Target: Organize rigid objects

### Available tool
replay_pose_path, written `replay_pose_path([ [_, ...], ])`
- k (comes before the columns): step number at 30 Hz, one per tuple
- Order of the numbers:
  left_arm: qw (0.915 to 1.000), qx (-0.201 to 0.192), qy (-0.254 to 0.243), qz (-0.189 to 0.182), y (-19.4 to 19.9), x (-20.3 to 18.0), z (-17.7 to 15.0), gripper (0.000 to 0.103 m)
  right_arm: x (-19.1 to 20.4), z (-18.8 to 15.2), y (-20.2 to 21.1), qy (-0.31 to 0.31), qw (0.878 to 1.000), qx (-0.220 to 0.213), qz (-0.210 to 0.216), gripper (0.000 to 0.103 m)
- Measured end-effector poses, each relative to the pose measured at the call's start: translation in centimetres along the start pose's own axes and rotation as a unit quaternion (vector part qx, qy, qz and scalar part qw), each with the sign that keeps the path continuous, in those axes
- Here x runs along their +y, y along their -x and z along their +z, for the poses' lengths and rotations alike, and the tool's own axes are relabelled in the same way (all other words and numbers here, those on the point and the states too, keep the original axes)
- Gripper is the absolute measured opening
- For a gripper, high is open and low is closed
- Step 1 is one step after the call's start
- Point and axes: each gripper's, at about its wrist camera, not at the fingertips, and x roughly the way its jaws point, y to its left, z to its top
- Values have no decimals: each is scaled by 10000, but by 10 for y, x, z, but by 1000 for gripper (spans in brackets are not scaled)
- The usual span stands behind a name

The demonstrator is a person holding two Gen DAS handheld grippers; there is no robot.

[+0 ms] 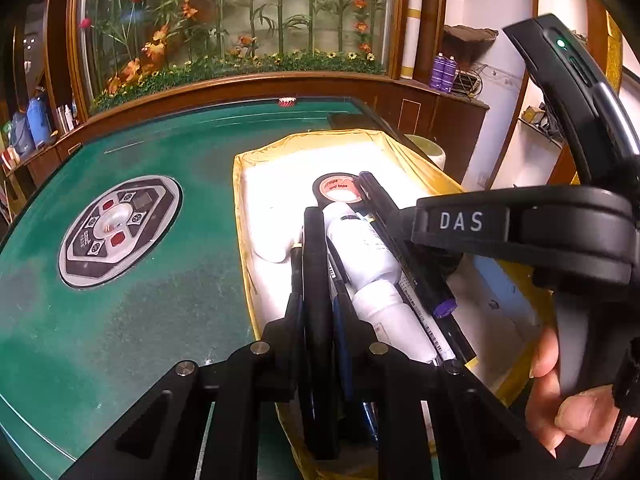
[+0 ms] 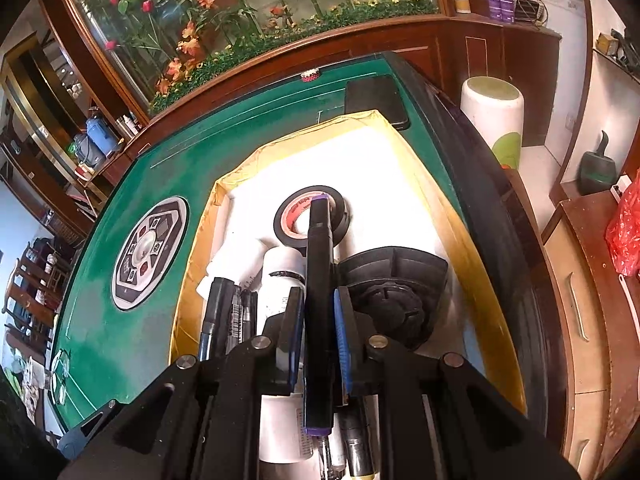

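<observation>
Jaws clamp markers [image 2: 319,280]; marker ends hidden.

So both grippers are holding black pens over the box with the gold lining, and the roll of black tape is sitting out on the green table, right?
Not quite. The roll of black tape lies inside the gold-lined box, not on the green table; the right wrist view shows it. The rest holds: the left gripper and the right gripper each clamp a black pen.
</observation>
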Motion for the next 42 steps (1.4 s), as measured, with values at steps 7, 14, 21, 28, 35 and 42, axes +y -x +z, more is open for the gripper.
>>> replay_pose_path([
  [7,9998,-108,-113,82,4,-5,-1,21,0,1,4,-4,10000,-33,23,15],
  [14,9996,-188,-184,140,7,-8,-2,25,1,1,6,-20,10000,-55,50,15],
  [21,9993,-274,-198,189,10,-8,-3,41,-1,2,9,-34,9999,-112,25,21],
  [28,9983,-457,-193,305,17,-5,-4,64,-1,3,16,-63,9996,-265,-8,32],
  [35,9972,-543,-169,486,25,5,-7,80,2,2,26,5,9988,-491,37,45],
  [42,9953,-653,-193,694,37,19,-16,92,4,-5,33,45,9970,-762,-119,56],
])
